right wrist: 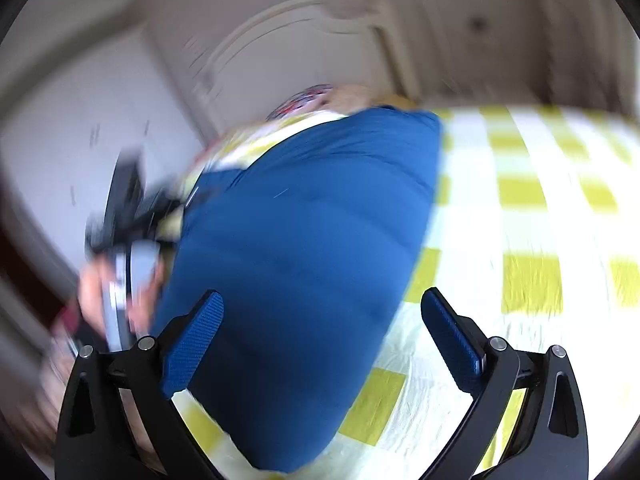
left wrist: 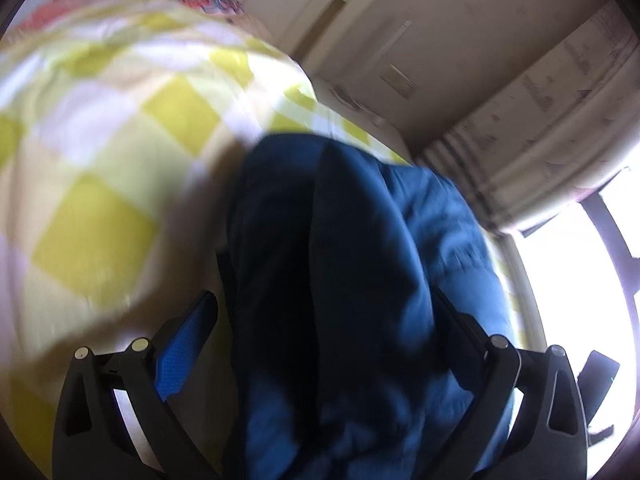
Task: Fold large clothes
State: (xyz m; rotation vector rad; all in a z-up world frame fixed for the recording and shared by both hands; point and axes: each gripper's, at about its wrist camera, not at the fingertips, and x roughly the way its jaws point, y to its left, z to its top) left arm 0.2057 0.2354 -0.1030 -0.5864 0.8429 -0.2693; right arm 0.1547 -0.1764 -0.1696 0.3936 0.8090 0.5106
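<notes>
The left gripper has its fingers spread wide with the dark blue fabric garment bunched between them; the right gripper hovers wide above it on the yellow-and-white checked bedspread.

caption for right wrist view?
Open right gripper over blue garment on checked bedsheet.

Both wrist views look closely past their own fingers, sharing the blue garment on the checked bedspread.
</notes>
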